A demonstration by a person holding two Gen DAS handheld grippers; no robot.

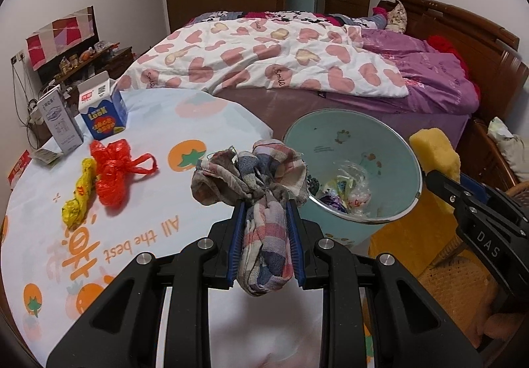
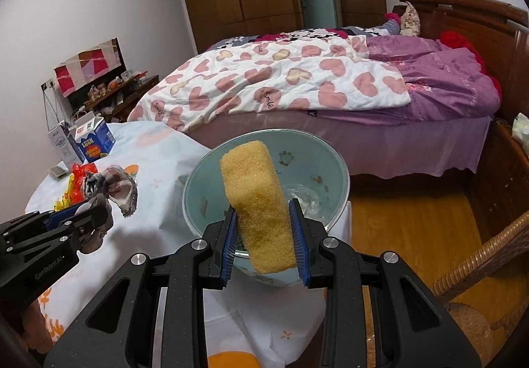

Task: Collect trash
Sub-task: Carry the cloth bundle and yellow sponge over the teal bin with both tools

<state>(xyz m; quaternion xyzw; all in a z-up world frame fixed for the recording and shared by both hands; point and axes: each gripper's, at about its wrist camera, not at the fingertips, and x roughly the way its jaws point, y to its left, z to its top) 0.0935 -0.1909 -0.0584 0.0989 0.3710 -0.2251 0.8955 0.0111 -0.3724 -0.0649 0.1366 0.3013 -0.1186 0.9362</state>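
My left gripper (image 1: 265, 207) is shut on a crumpled plaid cloth (image 1: 258, 176), held above the table edge just left of a pale teal trash bin (image 1: 350, 136). The bin holds plastic wrappers (image 1: 347, 189). My right gripper (image 2: 263, 212) is shut on a yellow sponge (image 2: 256, 199), which stands upright over the teal bin (image 2: 297, 149). In the left wrist view the sponge (image 1: 434, 153) and the right gripper's black body show at the bin's right rim. In the right wrist view the cloth (image 2: 110, 189) and the left gripper sit at the left.
On the fruit-print tablecloth (image 1: 148, 229) lie a red plastic bag (image 1: 114, 172), a yellow wrapper (image 1: 79, 199), a blue carton (image 1: 104, 113) and a grey carton (image 1: 61, 123). A bed (image 1: 297, 70) stands behind the bin. A wicker chair (image 2: 486, 275) is at right.
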